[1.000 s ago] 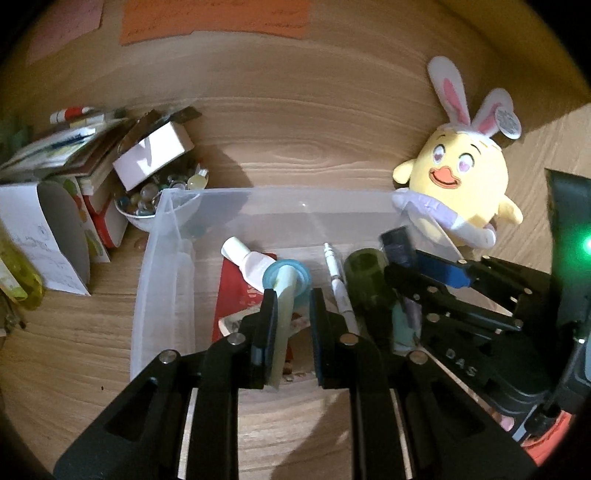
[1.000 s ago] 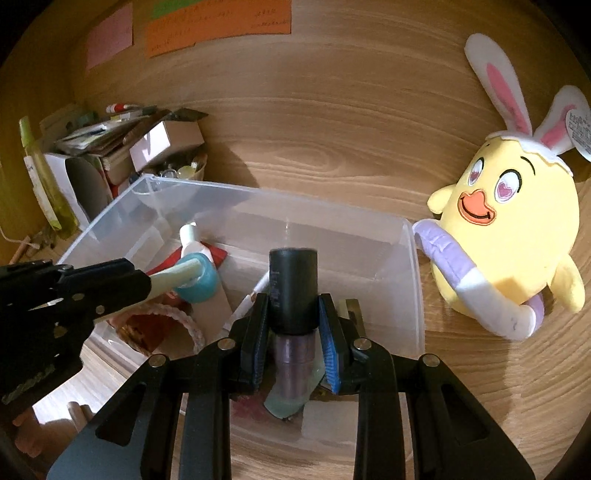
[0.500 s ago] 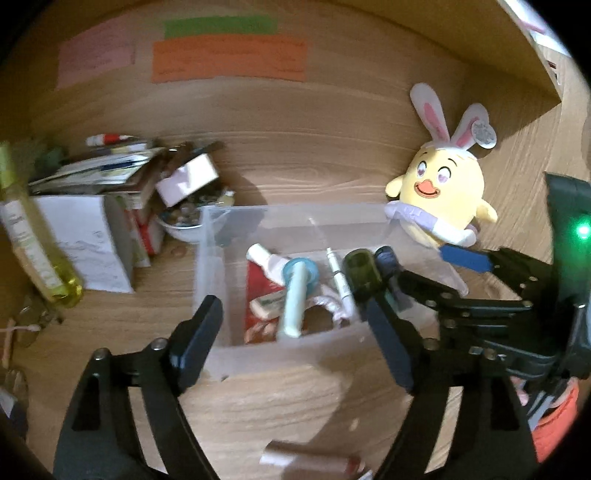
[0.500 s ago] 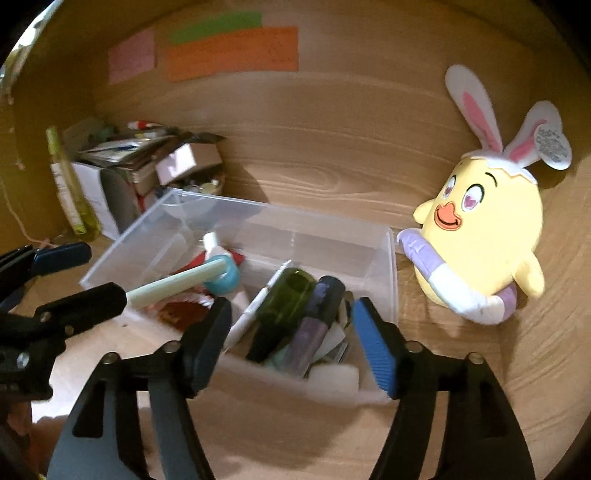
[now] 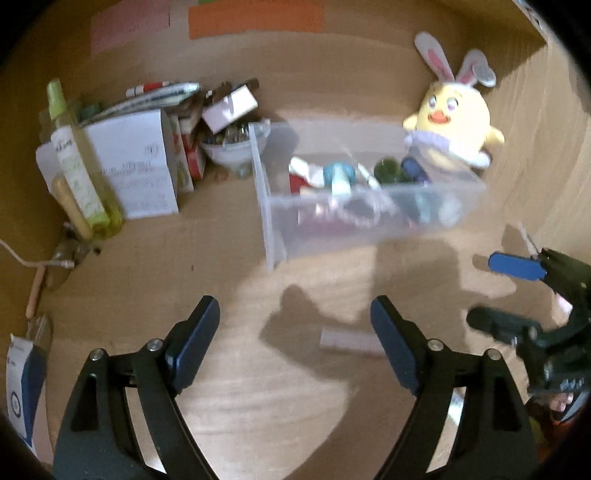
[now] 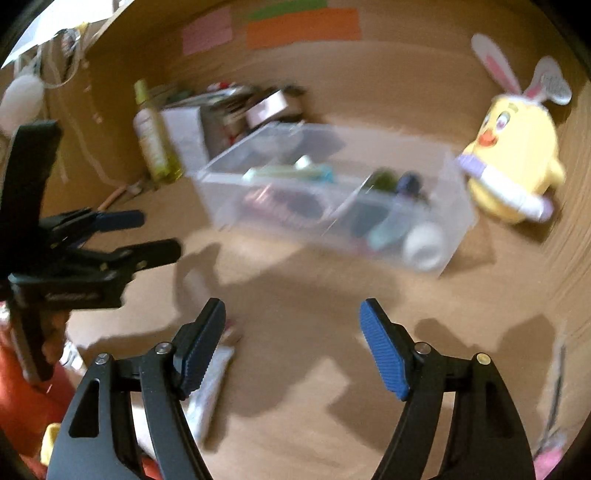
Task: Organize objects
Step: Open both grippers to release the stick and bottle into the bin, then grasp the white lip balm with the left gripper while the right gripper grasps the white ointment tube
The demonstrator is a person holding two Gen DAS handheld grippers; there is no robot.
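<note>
A clear plastic bin sits on the wooden desk and holds a teal-capped tube, a dark green bottle, a dark purple tube and other small items. My left gripper is open and empty, well in front of the bin. My right gripper is open and empty, also pulled back from the bin. A pale tube lies on the desk near the grippers. The right gripper shows in the left wrist view.
A yellow chick plush with bunny ears stands right of the bin. A pile of boxes and papers, a green spray bottle and a white bowl stand at the left. Coloured notes hang on the wall.
Both grippers let go of the teal-capped tube and the dark tube in the bin, opened wide and drew back from the bin toward the front of the desk.
</note>
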